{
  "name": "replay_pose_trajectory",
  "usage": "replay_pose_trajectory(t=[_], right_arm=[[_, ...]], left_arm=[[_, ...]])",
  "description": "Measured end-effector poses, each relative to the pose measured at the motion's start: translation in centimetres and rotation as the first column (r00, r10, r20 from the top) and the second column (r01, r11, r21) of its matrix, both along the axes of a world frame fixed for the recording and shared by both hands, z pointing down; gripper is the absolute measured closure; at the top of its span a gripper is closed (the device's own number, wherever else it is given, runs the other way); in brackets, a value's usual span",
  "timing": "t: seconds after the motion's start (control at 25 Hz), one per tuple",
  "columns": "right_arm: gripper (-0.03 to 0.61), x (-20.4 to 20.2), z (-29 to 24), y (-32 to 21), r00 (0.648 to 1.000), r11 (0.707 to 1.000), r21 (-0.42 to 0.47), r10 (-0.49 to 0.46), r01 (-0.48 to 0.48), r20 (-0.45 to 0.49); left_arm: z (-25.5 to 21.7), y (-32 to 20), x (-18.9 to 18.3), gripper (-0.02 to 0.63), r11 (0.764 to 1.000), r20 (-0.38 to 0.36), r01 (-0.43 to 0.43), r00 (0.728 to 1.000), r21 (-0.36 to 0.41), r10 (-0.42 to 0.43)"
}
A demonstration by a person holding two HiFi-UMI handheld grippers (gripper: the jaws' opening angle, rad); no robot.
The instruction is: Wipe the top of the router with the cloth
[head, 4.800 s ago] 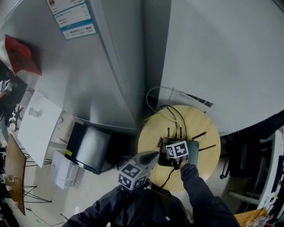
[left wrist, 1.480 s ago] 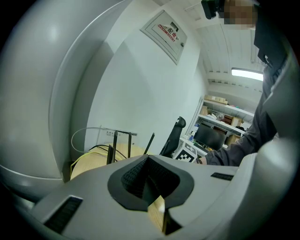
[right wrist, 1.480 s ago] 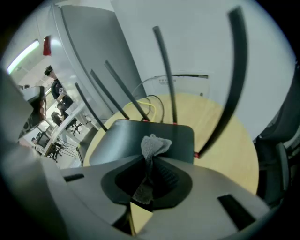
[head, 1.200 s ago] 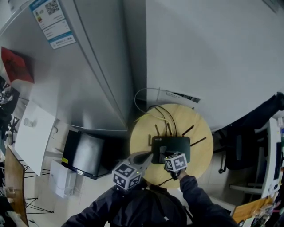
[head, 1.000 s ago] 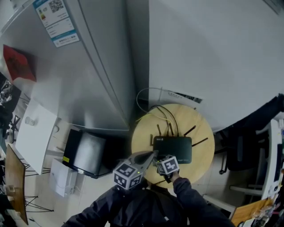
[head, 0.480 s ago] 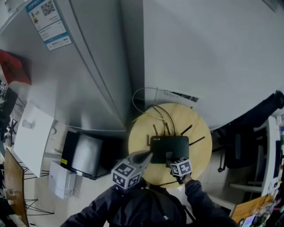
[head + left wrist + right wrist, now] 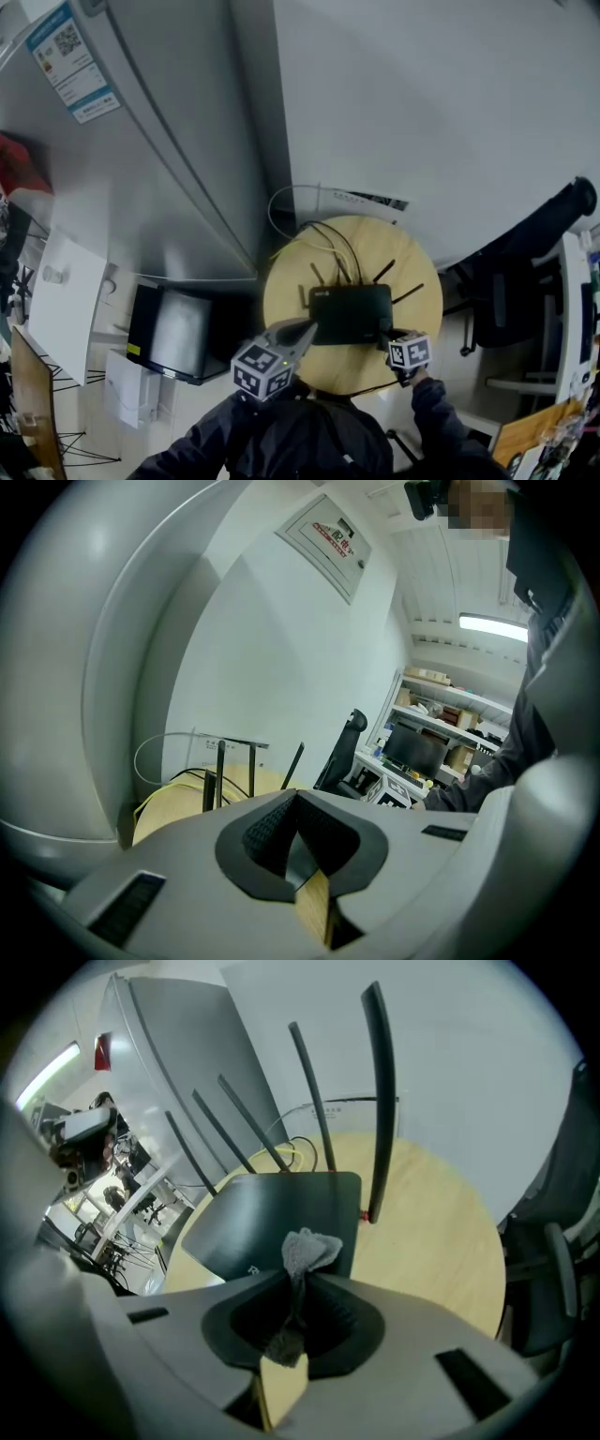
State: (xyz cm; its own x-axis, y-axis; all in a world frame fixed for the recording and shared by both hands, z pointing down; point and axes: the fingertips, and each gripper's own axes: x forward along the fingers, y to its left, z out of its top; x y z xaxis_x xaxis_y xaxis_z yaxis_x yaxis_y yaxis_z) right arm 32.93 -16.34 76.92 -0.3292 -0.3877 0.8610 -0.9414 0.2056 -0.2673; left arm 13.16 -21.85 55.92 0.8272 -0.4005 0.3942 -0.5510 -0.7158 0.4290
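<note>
A black router (image 7: 350, 313) with several upright antennas (image 7: 379, 1101) lies flat on a round wooden table (image 7: 412, 281). My right gripper (image 7: 389, 334) is at the router's right front corner, shut on a small grey cloth (image 7: 309, 1246). The cloth bunches out past the fingertips over the router's top (image 7: 272, 1213). My left gripper (image 7: 305, 330) hovers at the router's left front corner, shut with nothing in it. In the left gripper view only the antennas (image 7: 220, 772) and the table edge (image 7: 178, 808) show beyond the left gripper (image 7: 295, 797).
Yellow and black cables (image 7: 328, 242) run from the router's back off the table, with a white cable loop (image 7: 286, 202) behind. A tall grey cabinet (image 7: 141, 178) stands left, a white wall (image 7: 431, 112) behind. A dark box (image 7: 178, 333) is left, a dark chair (image 7: 511, 300) right.
My right gripper with the cloth has slid rightward along the router, from its front middle to its right front corner. The left gripper has stayed at the left corner.
</note>
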Motion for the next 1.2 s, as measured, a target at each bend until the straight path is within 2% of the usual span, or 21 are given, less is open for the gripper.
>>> replay_pose_trajectory(t=[0.12, 0.24, 0.36, 0.44, 0.68, 0.8, 0.96, 1.2], right_arm=[[0.508, -0.3, -0.1, 0.0, 0.999, 0.999, 0.006, -0.032, 0.032, -0.011], [0.508, -1.1, -0.9, 0.3, 0.999, 0.998, 0.049, -0.032, 0.031, 0.026], [0.508, -2.2, -1.3, 2.1, 0.997, 0.996, 0.081, -0.040, 0.034, 0.067], [0.508, -2.4, -0.5, 4.0, 0.996, 0.997, 0.064, -0.042, 0.037, 0.074], [0.508, 1.5, 2.4, 6.6, 0.996, 0.996, -0.029, 0.078, -0.079, -0.041], [0.508, 2.2, 3.2, 6.2, 0.994, 0.996, -0.042, 0.079, -0.083, -0.081], [0.508, -0.2, 3.5, 5.5, 0.997, 0.999, -0.042, 0.029, -0.032, -0.067], [0.508, -7.4, 3.2, 4.1, 0.997, 0.997, -0.027, -0.075, 0.074, -0.011]], left_arm=[[0.0, 0.1, 0.3, 0.614, 1.000, 0.002, 0.000, 1.000, -0.001, 0.000], [-0.2, 0.1, 0.4, 0.614, 1.000, 0.006, 0.006, 1.000, 0.002, -0.006], [-0.5, 0.3, 0.2, 0.614, 1.000, 0.004, 0.020, 1.000, 0.000, -0.020], [-0.5, 0.4, 0.1, 0.614, 1.000, 0.006, 0.020, 1.000, 0.000, -0.020], [-0.3, 1.0, 0.0, 0.614, 1.000, 0.020, 0.009, 1.000, -0.003, -0.008], [-0.5, 1.2, -0.3, 0.614, 1.000, 0.024, 0.012, 1.000, 0.001, -0.012], [-0.6, 1.5, -0.9, 0.614, 1.000, 0.024, 0.026, 0.999, 0.006, -0.027], [-0.8, 1.7, -2.2, 0.614, 0.998, 0.020, 0.056, 0.998, 0.003, -0.056]])
